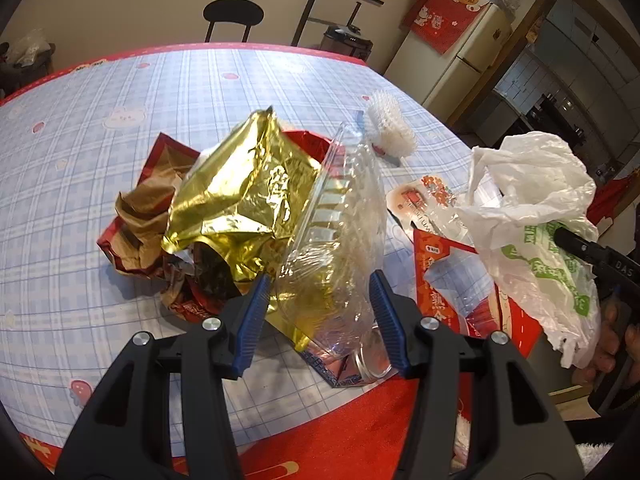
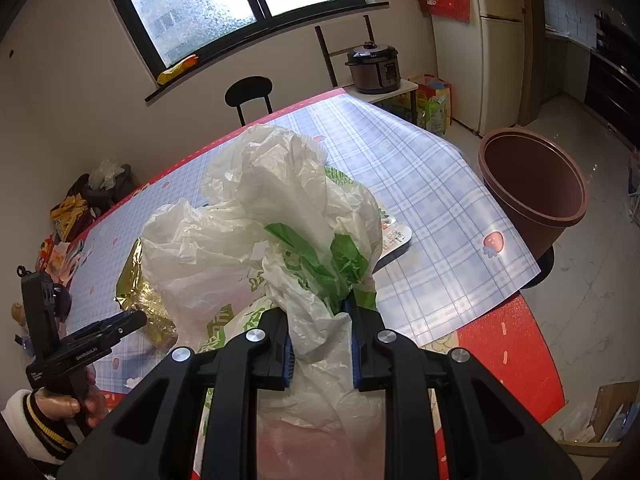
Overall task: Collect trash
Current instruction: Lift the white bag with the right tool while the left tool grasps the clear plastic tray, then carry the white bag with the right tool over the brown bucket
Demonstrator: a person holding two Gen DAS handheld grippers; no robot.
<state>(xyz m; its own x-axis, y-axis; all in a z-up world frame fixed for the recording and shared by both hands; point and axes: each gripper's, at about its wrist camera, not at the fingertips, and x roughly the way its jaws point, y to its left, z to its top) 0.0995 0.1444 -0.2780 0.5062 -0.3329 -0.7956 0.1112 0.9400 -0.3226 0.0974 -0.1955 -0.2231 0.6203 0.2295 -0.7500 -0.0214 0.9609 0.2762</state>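
A pile of trash lies on the checked tablecloth: a gold foil bag (image 1: 240, 196), a clear plastic clamshell (image 1: 336, 264), brown crumpled paper (image 1: 140, 216) and red wrappers (image 1: 436, 276). My left gripper (image 1: 320, 296) is open, its blue pads on either side of the clamshell and the foil bag's corner. My right gripper (image 2: 320, 344) is shut on a white plastic bag with green print (image 2: 280, 216), held up above the table's near edge. That bag also shows in the left wrist view (image 1: 528, 216), right of the pile, with the right gripper's body behind it.
A white bristly brush (image 1: 390, 130) lies behind the pile. A printed plastic packet (image 1: 432, 204) lies between the pile and the bag. A brown bin (image 2: 532, 188) stands on the floor by the table's right edge. A black chair (image 2: 249, 94) stands at the far side.
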